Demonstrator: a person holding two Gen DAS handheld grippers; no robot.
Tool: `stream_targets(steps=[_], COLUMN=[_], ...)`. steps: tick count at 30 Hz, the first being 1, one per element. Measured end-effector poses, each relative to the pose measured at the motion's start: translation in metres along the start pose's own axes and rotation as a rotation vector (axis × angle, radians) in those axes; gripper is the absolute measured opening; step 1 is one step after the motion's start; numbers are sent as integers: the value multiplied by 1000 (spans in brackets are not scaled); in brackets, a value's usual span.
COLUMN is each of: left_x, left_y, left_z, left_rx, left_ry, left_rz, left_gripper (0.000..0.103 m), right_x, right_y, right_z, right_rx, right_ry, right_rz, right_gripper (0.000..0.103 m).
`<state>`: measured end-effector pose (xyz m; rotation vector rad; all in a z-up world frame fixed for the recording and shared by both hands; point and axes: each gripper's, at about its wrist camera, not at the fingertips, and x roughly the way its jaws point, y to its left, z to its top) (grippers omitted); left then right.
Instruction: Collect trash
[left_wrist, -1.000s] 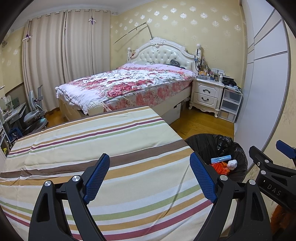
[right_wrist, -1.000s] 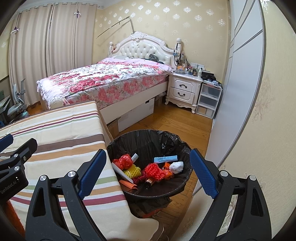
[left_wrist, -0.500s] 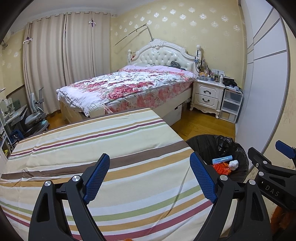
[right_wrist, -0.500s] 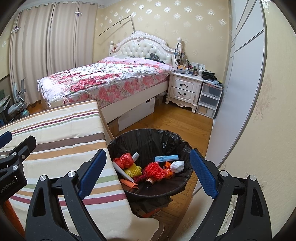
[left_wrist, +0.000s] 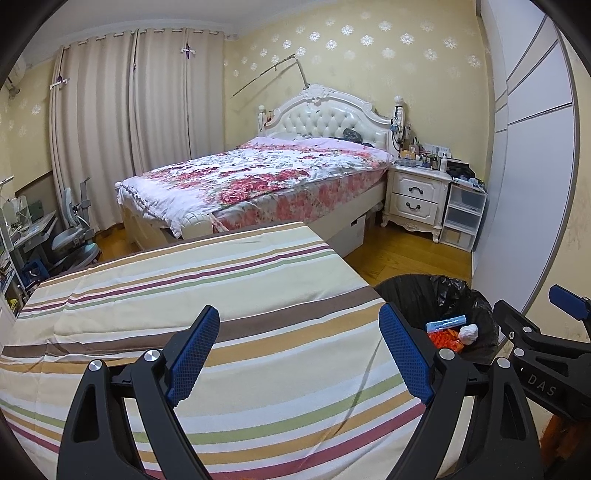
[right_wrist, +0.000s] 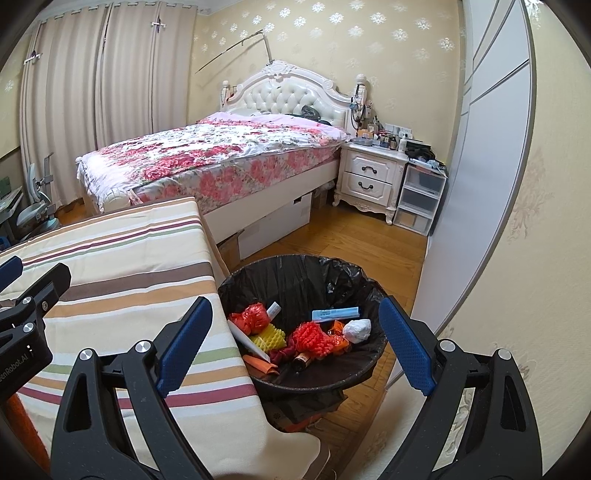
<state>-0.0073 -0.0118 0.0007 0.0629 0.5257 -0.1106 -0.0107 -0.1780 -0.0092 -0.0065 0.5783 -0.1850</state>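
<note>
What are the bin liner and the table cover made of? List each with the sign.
Bin liner: thin black plastic film, by its glossy, crinkled folds over the rim.
Table cover: woven fabric, probably cotton or a blend; matte, striped, with soft creases and a draped edge.

Matt striped cloth (left_wrist: 229, 332) covers the bench; a glossy black plastic liner (right_wrist: 306, 280) lines the bin; the wooden floor (right_wrist: 354, 240) beyond the hand-held gripper shines

Striped tablecloth (left_wrist: 229, 295) covering table
</note>
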Motion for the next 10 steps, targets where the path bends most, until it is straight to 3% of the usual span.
stream_targets(steps=[10], left_x=[12], left_y=[18], left_z=[-6], left_rx=[-47], left_ry=[60], left_rz=[23], left_gripper=[85], right_x=[5], right_y=[23], right_z=[-7], right_rx=[-31], right_ry=[21], right_rz=[30], right_gripper=[90])
